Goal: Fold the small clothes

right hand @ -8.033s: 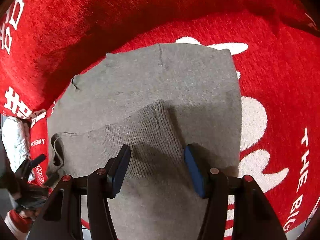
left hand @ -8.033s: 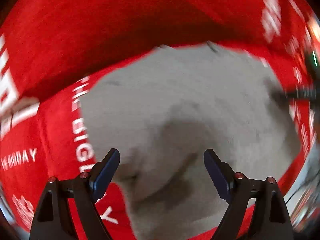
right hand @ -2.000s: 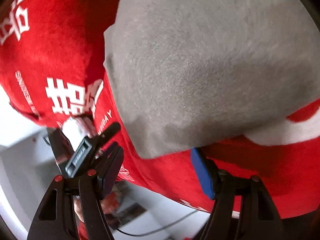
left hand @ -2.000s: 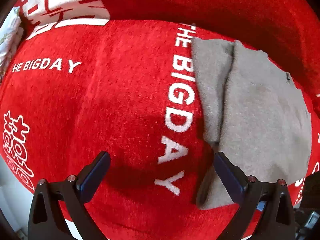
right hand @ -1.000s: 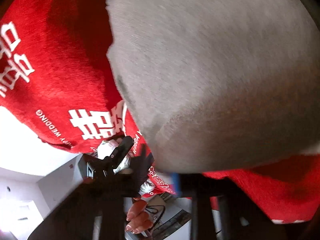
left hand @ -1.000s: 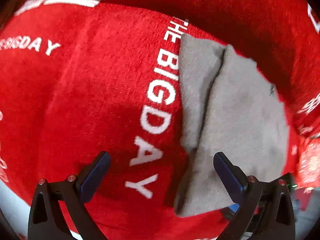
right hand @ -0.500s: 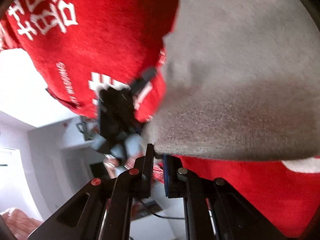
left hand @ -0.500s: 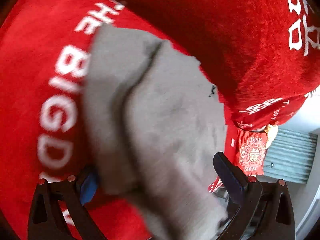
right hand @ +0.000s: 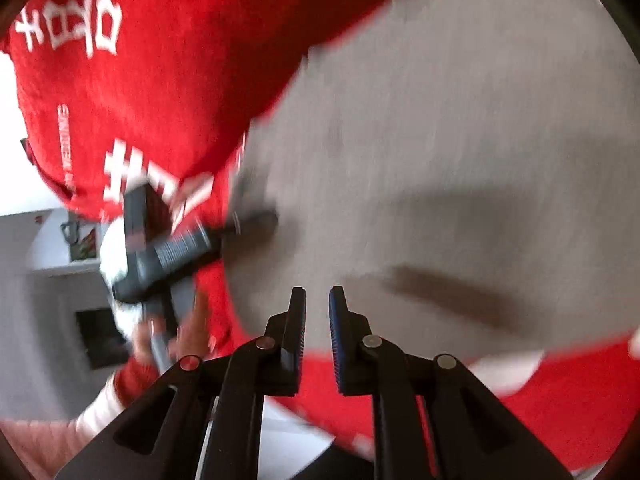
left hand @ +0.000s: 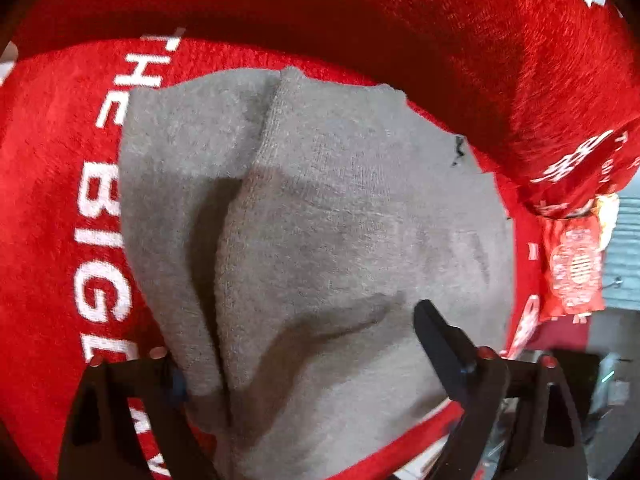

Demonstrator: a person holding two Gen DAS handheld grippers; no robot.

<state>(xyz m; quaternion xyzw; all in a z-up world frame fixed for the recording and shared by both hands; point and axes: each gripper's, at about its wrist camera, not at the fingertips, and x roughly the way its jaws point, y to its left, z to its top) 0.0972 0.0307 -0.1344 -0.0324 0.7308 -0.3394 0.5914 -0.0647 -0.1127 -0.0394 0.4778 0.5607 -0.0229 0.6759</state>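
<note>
Left wrist view: left tongs [left hand: 304, 364] spread around grey garment [left hand: 320, 220]; right tongs [right hand: 317, 312] pinch its edge.

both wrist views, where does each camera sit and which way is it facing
Left wrist: sits on the left gripper, looks down on the folded grey knit garment lying on the red printed cloth; its jaws, wide apart, straddle the garment's near edge.
Right wrist: sits on the right gripper, faces leftward across the garment; its jaws, nearly closed, and the person's left hand show.
Shared: garment, cloth and left gripper.
</note>
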